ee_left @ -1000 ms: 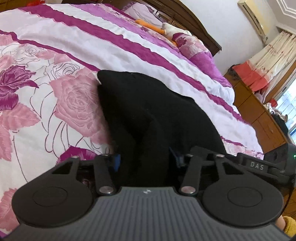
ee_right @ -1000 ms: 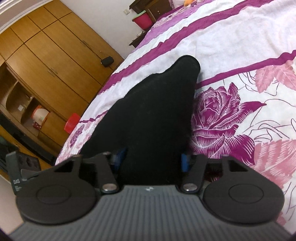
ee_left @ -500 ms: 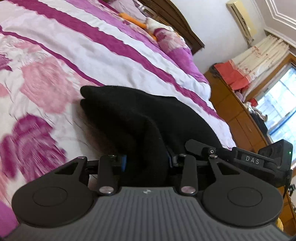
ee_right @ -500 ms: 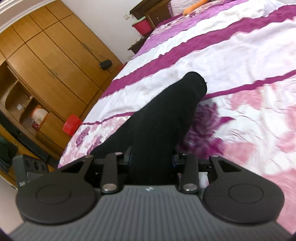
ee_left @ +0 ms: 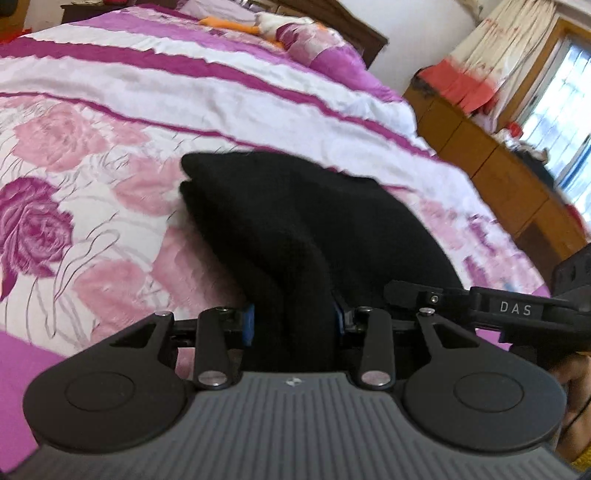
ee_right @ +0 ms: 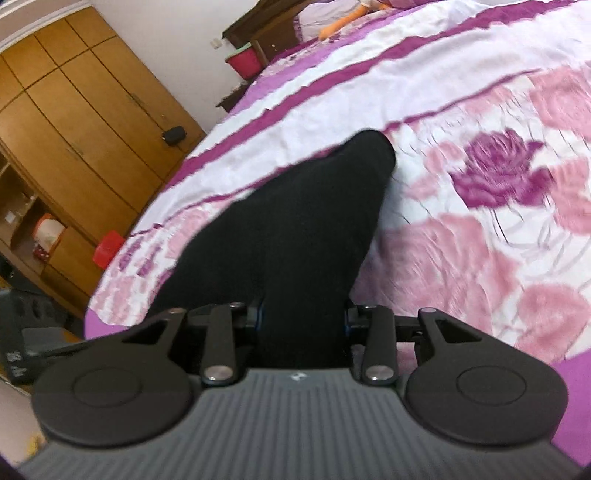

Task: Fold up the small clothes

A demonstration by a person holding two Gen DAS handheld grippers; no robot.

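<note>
Wide bed (ee_left: 236, 85) under a cover of white and purple stripes with pink and purple roses. Black garment (ee_left: 280, 229) draped across the roses, one rounded end resting on the cover. Pillows (ee_left: 321, 48) beyond the garment, by the dark headboard (ee_left: 354, 26).

Bunched black fabric (ee_left: 295, 236) filled the gap of the left gripper (ee_left: 293, 325), hiding its fingertips; the right gripper (ee_right: 303, 321) was masked the same way. The garment's type could not be made out. The rose-print bedspread (ee_right: 498, 177) was smeared by motion blur. A hand (ee_left: 570, 373) was cut off at the left view's right edge.
</note>
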